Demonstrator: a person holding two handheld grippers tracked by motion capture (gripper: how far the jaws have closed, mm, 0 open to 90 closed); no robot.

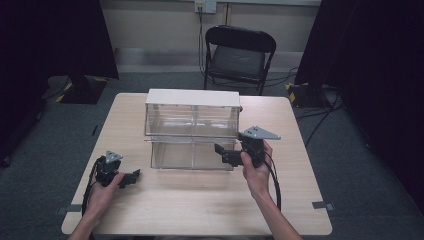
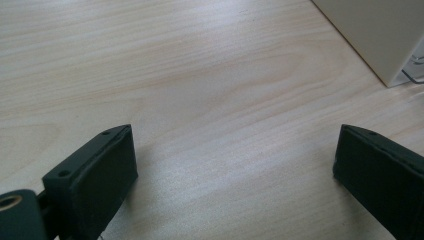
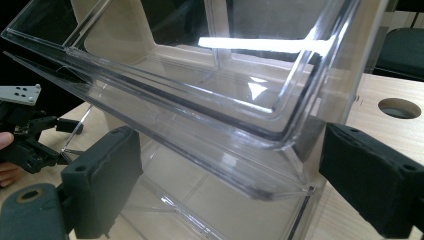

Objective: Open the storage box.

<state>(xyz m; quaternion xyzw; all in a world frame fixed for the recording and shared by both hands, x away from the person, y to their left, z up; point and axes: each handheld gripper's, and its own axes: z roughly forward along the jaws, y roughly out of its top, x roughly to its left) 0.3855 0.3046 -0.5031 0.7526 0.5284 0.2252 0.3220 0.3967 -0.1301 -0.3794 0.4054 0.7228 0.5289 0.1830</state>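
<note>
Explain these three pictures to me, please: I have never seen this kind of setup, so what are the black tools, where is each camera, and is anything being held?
A person sits at a wooden table and holds a hand tool in each hand. Each tool is a gripper with two black jaws.

The high view looks down from above the person. It shows the left gripper low on the table and the right gripper at the right front of a clear plastic box with a pale top and two tiers. A black folding chair stands behind the table.

The other two views come from cameras riding on the grippers. In the left gripper view its jaws stand wide apart over bare wood, with a corner of the box at upper right. In the right gripper view the jaws stand open on either side of the box's clear front edge, not closed on it.

Nothing is held.
</note>
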